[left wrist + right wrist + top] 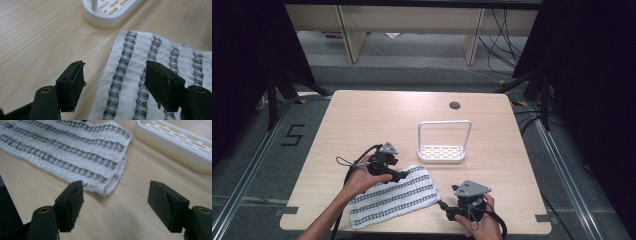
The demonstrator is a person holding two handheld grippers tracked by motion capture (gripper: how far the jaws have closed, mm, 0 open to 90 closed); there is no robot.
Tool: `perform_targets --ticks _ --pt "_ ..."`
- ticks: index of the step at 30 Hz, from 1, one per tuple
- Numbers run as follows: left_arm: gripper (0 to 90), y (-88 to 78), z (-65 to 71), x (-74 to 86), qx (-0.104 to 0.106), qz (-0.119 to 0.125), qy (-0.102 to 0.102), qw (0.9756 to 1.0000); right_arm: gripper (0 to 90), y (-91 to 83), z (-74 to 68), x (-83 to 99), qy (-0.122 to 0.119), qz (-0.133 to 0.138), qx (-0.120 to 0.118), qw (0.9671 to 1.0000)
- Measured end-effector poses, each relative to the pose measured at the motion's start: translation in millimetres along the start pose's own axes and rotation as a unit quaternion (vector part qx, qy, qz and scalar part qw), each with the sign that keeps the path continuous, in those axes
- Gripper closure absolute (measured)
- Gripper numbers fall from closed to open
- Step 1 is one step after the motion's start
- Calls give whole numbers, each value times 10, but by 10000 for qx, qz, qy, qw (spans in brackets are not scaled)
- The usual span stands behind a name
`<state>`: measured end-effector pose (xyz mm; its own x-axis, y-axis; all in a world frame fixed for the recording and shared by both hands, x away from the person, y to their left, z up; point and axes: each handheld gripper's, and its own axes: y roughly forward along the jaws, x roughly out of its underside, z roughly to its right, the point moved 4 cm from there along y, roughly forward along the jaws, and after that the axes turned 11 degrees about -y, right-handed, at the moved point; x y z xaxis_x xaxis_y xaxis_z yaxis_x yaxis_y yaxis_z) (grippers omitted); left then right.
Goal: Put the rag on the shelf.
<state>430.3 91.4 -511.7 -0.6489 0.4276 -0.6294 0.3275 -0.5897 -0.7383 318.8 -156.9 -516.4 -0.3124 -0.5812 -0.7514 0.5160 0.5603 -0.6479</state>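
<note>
High view, near to far, w/ the striped towel (392, 196) as landmark: it is lying flat near the front edge of the table (362, 115), folded, nothing holding it.

Risks, as judged:
- Right gripper (116, 202) is sitting off the towel's right corner, jaws standing wide, nothing between them. If closing from here it is likely grabbing air or only the corner's top layer, so the fold could be peeling apart.
- Left gripper (113, 80) is hovering over the towel's left-far edge, one jaw over cloth, the other over bare wood; jaws wide, nothing gripped. A shallow bite there could be slipping off the waffle weave.
- An uneven lift by the two sides would be dragging the towel toward the white rack (444, 142), just beyond the towel's far edge.

Pose: left hand (362, 181) is resting at the towel's left end, gripper angling down-right. Right hand (482, 222) is at the towel's right, gripper pointing left toward the corner.
</note>
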Motion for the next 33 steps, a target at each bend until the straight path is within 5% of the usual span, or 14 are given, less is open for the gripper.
perform_targets --ticks 8,33 --pt "375 188 53 -136 270 -152 226 9993 338 117 -23 -49 -62 -3 -51 10000" --pt "447 500 157 -236 386 -579 402 9968 403 313 -72 -52 -170 -240 -125 9995"
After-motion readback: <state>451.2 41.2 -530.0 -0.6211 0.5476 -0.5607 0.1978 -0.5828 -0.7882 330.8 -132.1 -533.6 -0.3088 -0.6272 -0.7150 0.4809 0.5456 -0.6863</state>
